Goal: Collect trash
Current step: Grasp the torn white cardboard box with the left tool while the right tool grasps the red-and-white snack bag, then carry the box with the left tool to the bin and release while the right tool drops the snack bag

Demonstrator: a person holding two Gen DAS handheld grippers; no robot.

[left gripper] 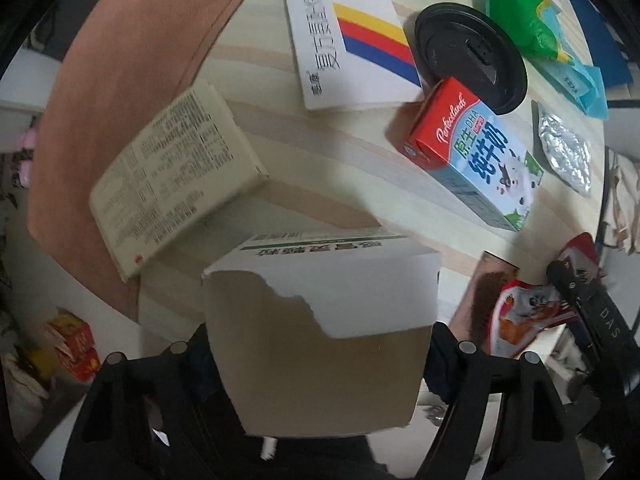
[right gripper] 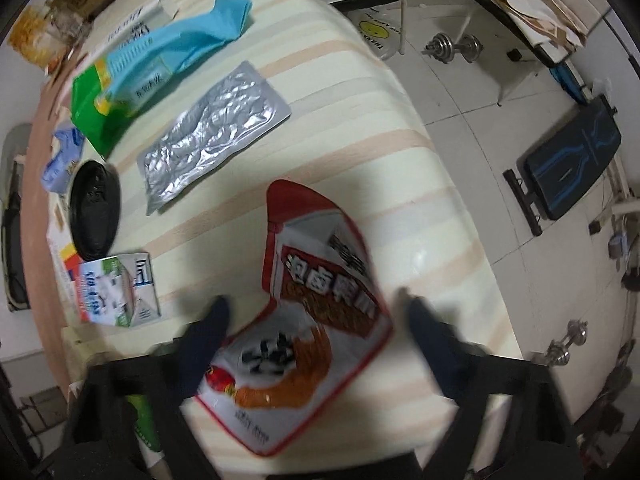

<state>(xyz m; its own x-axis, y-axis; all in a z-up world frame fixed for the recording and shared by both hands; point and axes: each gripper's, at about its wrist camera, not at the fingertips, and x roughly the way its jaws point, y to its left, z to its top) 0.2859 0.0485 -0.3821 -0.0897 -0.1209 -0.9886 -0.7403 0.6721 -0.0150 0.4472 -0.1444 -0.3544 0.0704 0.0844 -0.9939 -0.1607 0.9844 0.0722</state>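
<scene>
The desk, covered in a pale striped cloth, fills both views and carries the scattered trash. A brown box with a torn white top layer stands between the jaws of the left gripper; both fingers sit right at its sides, but whether they press on it cannot be told. To its left a cream box of fine print lies tilted, and beyond it a white carton with yellow, red and blue stripes lies flat. A milk carton, red at one end, lies near the middle of the desk, its red end overlapping a black lid. A green bag and a blue wrapper lie at the far edge, a silver pouch closer in.

The right gripper points down over a red and white snack bag lying flat on the cloth. Its jaws stand partly open, one finger beside each edge of the bag, apparently not pressing it.
</scene>
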